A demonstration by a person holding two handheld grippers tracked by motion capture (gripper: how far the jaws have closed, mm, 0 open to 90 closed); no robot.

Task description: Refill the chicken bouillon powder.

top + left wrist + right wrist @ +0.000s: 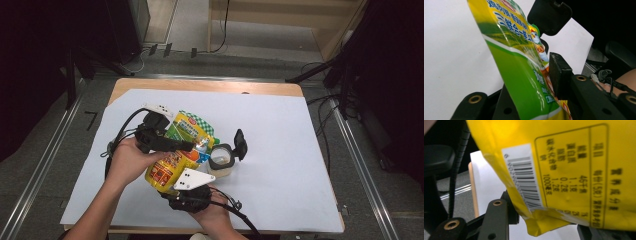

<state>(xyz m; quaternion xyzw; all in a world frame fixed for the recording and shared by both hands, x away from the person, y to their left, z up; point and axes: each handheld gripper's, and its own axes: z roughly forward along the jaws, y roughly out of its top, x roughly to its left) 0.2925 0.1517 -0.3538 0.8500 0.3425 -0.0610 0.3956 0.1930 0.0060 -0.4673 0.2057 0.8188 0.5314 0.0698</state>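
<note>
**Pouch tilted at the jar, pour barely begun**

Over the middle of the white-covered counter (280, 125), both claws hold the yellow-and-green printed plastic seasoning pouch (176, 155) aloft. The left claw (186, 145) is clamped on its green upper part; the right claw (186, 186) pinches the yellow bottom corner by the barcode. Its top leans toward the small clear jar (221, 161), whose black flip lid (240, 144) stands open. Whether the pouch is torn open, or anything has fallen in, I cannot tell; the pouring itself seems left to do.

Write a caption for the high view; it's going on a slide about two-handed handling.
Both grippers hold a yellow-green pouch tilted over an open clear jar on a white sheet.
</note>
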